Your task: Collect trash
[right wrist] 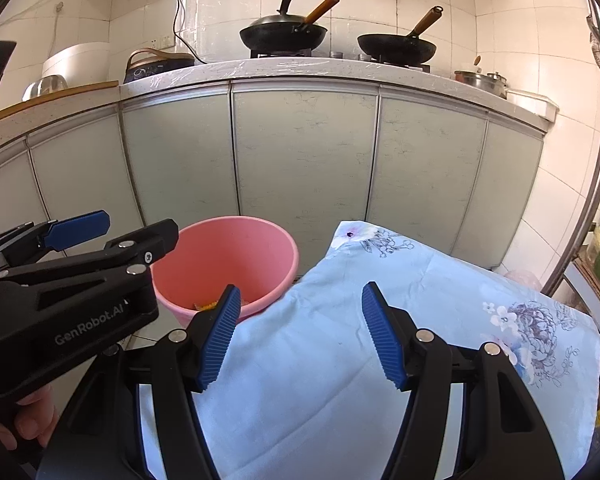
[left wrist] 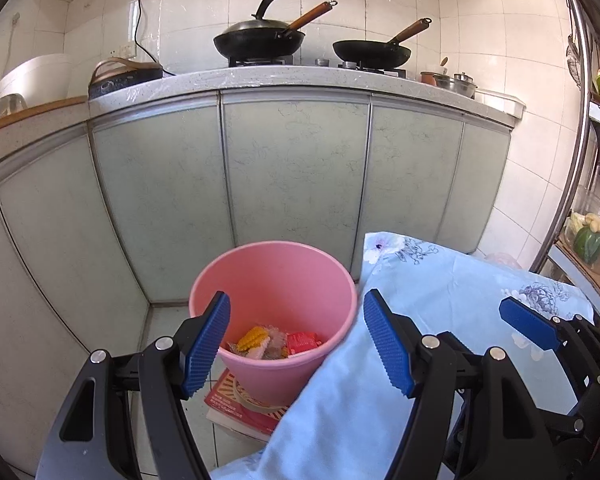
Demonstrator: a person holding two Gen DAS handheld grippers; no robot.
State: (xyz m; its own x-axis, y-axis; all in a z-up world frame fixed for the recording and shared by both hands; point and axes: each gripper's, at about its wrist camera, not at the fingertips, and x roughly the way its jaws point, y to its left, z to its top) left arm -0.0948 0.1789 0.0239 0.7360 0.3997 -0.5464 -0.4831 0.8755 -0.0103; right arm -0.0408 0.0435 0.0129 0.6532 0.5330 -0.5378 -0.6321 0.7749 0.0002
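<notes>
the room around you is a tiled kitchen: a run of pale green cabinet doors (left wrist: 292, 168) under a speckled bench (left wrist: 300, 76) that carries two black woks (left wrist: 260, 40) on the burners. the floor is light tile. nearer you, a table draped in a light blue floral cloth (right wrist: 380, 320) fills the right side; no loose trash shows on it in either view.

the pink bin (left wrist: 272, 280) stands on the floor just beside the cloth's left edge, resting on a red printed box (left wrist: 240, 404). it will likely feel light and thin-walled, so if you must shift it, pinch the rim rather than squeeze the wall.

inside it lies the trash (left wrist: 276, 342): a yellow corn piece, clear crinkly plastic and a red wrapper. these look light, soft and slippery; take them by a crumpled fold.

your left gripper (left wrist: 296, 344) hangs over the bin with its jaws wide and nothing between them. your right gripper (right wrist: 300, 336) hovers above the cloth, jaws also wide and empty.
</notes>
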